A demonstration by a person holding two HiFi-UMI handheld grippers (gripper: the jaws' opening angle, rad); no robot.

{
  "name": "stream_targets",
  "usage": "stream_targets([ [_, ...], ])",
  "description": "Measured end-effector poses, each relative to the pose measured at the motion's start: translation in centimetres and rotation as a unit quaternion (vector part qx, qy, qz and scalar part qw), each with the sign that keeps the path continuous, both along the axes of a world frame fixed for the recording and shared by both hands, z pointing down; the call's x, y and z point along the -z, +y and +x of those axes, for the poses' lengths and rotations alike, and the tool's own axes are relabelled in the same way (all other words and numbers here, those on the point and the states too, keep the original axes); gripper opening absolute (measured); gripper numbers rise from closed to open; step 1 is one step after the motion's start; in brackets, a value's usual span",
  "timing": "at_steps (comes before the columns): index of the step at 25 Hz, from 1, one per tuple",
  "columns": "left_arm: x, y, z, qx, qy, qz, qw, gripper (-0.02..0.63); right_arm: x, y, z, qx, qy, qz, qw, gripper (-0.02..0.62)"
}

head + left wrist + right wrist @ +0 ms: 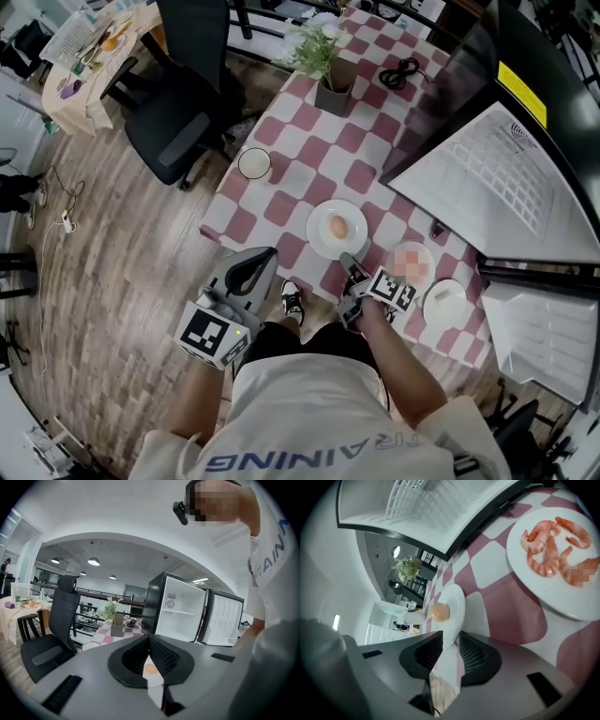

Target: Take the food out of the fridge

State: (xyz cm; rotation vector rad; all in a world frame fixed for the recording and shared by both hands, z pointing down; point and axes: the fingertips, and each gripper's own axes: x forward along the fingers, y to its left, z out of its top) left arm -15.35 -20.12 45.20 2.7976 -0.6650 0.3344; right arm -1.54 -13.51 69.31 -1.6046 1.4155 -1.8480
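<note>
Bright, even light is recorded; ceiling lamps (pixel 93 561) are seen far left. Fridge interior (pixel 180 613) is washed near-white. Edges are bent and vignetted by fisheye; shadows are soft.

The table (pixel 309 117) is checked pink and white. A tan egg (pixel 338 226) lies on a white plate (pixel 317 240). The shrimp (pixel 546 550) are orange-pink.

Head view: steeply down over the table (pixel 375 141). Gripper views: low, close across it; all share the egg plate (pixel 319 246).
</note>
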Motion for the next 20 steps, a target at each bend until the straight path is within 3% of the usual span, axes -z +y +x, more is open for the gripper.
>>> stream_targets([
  [5,0.1,0.5,0.4,-0.009,-0.002,0.003,1.0000,0.008,0.0,0.7,-0.2,0.073,0.091,0.003,0.993,0.121],
  [9,0.5,0.9,1.2,-0.018,0.002,0.001,0.9998,0.008,0.3,1.6,0.9,0.079,0.117,-0.004,0.990,0.118],
  [11,1.1,1.1,2.2,-0.028,0.009,0.003,0.9996,0.008,1.0,2.1,1.9,0.066,0.130,0.001,0.989,0.051],
  [15,2.5,2.1,4.8,-0.063,0.020,0.015,0.9977,0.008,4.5,2.6,3.9,0.045,0.171,0.067,0.982,0.020],
  [20,4.4,3.4,8.6,-0.105,0.038,0.030,0.9933,0.008,10.6,3.5,7.0,0.037,0.255,0.153,0.954,0.020],
])
